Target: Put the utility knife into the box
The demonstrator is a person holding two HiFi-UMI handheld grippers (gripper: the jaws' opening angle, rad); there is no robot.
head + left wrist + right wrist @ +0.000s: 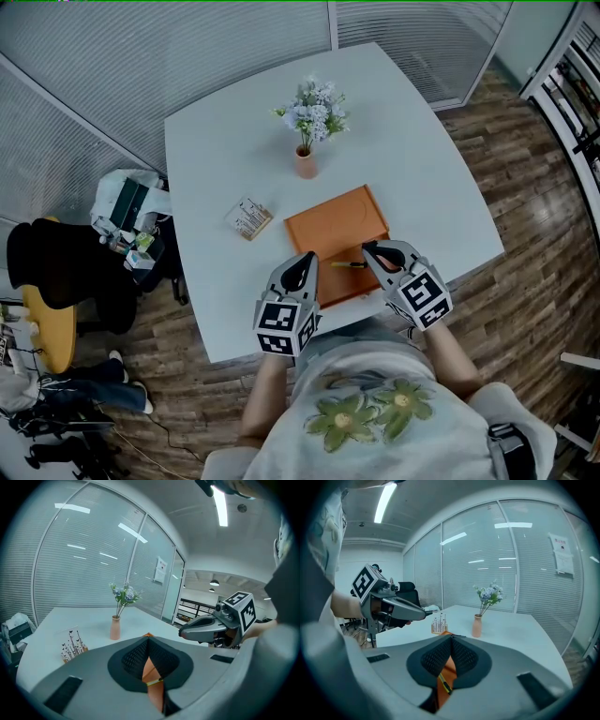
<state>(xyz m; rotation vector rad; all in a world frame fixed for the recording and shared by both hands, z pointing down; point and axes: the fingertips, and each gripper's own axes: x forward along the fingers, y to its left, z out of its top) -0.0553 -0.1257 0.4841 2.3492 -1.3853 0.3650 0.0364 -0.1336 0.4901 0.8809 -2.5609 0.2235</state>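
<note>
A flat orange box (336,228) lies on the white table (234,150) near its front edge. The utility knife (348,265), yellow and black, rests on the box's near part, between my two grippers. My left gripper (305,261) hovers over the box's near left corner, jaws shut and empty. My right gripper (367,248) sits just right of the knife's end, jaws together with nothing between them. In the right gripper view the knife (444,683) shows below the closed pads on the orange surface. In the left gripper view the orange box (151,670) shows through the jaw gap.
A pink vase of flowers (307,155) stands behind the box. A small card holder (249,218) lies left of it. A chair loaded with bags (131,220) stands off the table's left edge. Glass partitions run behind the table.
</note>
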